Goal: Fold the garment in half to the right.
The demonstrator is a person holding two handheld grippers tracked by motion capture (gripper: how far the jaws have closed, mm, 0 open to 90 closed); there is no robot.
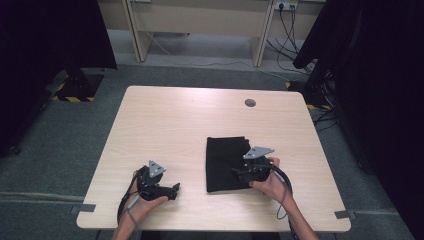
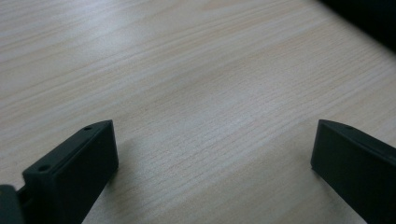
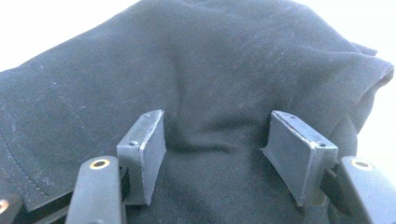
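Note:
A black cloth (image 1: 223, 160), folded into a rectangle, lies on the right half of the wooden table (image 1: 175, 120). My right gripper (image 1: 238, 173) rests on the cloth's near right part, pointing left. In the right gripper view its jaws (image 3: 217, 135) stand apart and bear down on the black cloth (image 3: 210, 70), which bulges slightly between them; the pads do not pinch it. My left gripper (image 1: 175, 190) sits near the table's front left, pointing right towards the cloth. Its jaws (image 2: 215, 149) are wide apart over bare wood with nothing between them.
A small round grey cable port (image 1: 250, 103) sits in the tabletop at the back right. Dark curtains hang to the left and right of the table. A pale desk frame (image 1: 200, 30) and floor cables (image 1: 295, 40) lie beyond the far edge.

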